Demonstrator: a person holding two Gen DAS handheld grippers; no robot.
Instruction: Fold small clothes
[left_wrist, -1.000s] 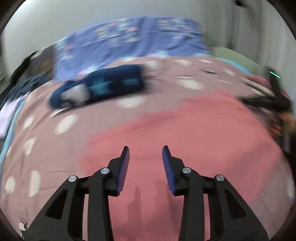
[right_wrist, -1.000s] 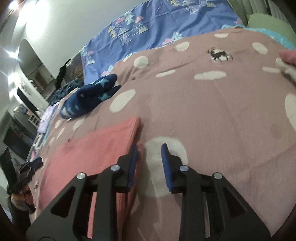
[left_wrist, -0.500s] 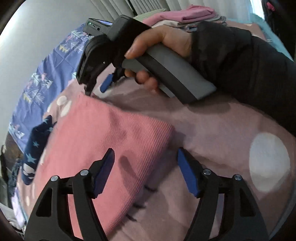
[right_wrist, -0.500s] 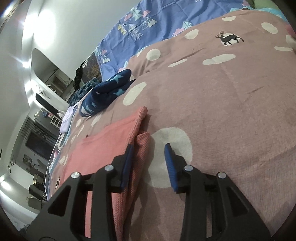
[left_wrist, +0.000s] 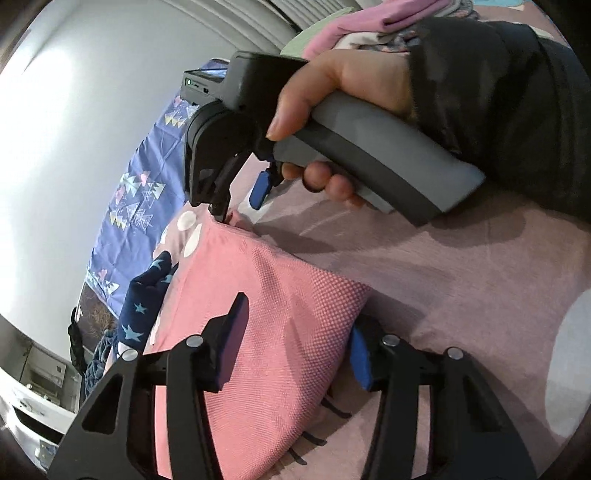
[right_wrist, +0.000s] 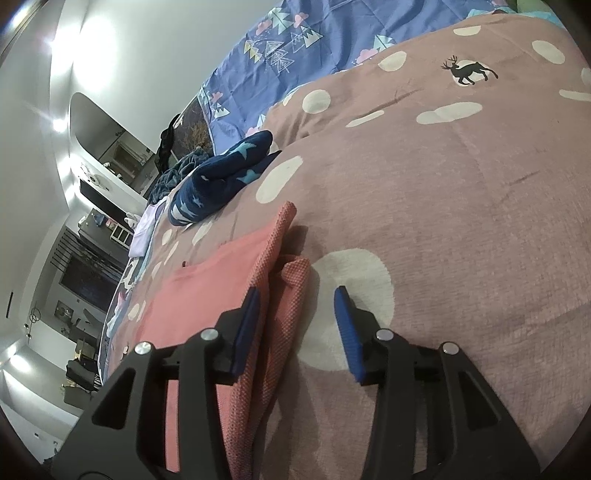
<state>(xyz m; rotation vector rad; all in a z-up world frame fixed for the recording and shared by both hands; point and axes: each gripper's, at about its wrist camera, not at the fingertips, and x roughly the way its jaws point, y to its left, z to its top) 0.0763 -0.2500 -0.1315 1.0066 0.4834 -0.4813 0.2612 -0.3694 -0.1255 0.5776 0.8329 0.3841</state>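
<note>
A pink garment (left_wrist: 266, 332) lies flat on the mauve spotted bedspread (left_wrist: 461, 280). My left gripper (left_wrist: 295, 350) is open, its jaws on either side of the near corner of the garment. My right gripper (left_wrist: 240, 206) appears in the left wrist view, held by a hand at the garment's far corner. In the right wrist view my right gripper (right_wrist: 299, 328) is open, its jaws straddling the layered edge of the pink garment (right_wrist: 221, 280).
A navy star-patterned garment (right_wrist: 221, 173) lies further up the bedspread (right_wrist: 461, 221); it also shows in the left wrist view (left_wrist: 142, 306). A blue patterned sheet (right_wrist: 295, 59) lies behind. Folded pink clothes (left_wrist: 369, 22) sit at the far side. Room furniture stands at the left.
My left gripper swung round to the garment's near corner, opened wider and moved in over the fabric. My right gripper opened wider and moved further over the garment's edge.
</note>
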